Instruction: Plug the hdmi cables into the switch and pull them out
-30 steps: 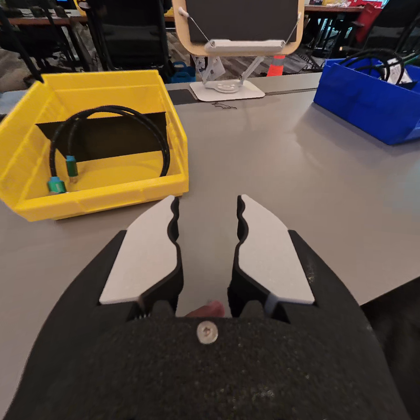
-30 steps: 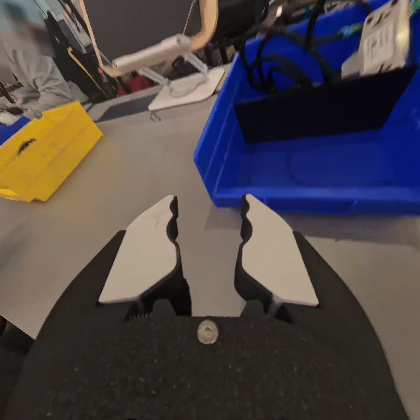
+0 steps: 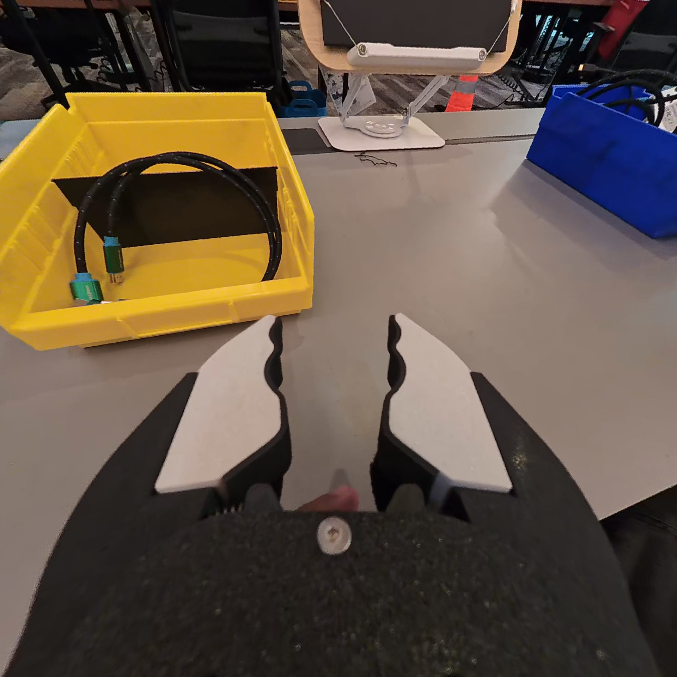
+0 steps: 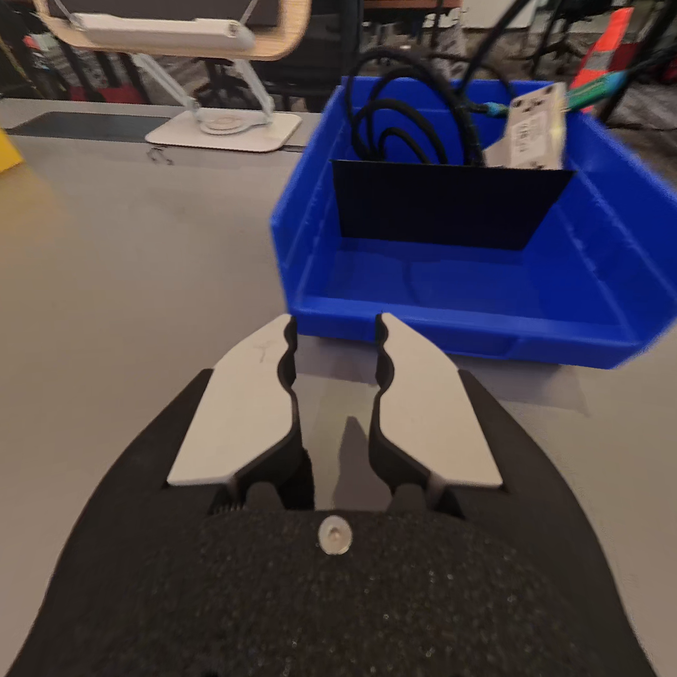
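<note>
The left gripper (image 3: 335, 322) hovers low over the smooth grey tabletop (image 3: 421, 256) with its white-faced fingers spread apart and nothing between them. Just ahead and to its left sits an open-fronted yellow plastic bin (image 3: 176, 318); a coiled black braided HDMI cable (image 3: 271, 234) with two green metal plugs lies in its front compartment, ahead of a black divider panel (image 3: 190, 208).

The right gripper (image 4: 335, 320) is likewise parted and empty — its fingertips reach close to the front lip of a blue plastic bin (image 4: 439, 337). This bin's front compartment holds nothing; behind its dark divider (image 4: 447, 205), more looped black cables (image 4: 395, 121) stand up beside a pale box-shaped device bearing a white label (image 4: 531, 132), with a green plug at its upper edge — whether seated or just leaning is blurred.

At the table's far edge stands a white stand with a flat base (image 3: 381, 137).
</note>
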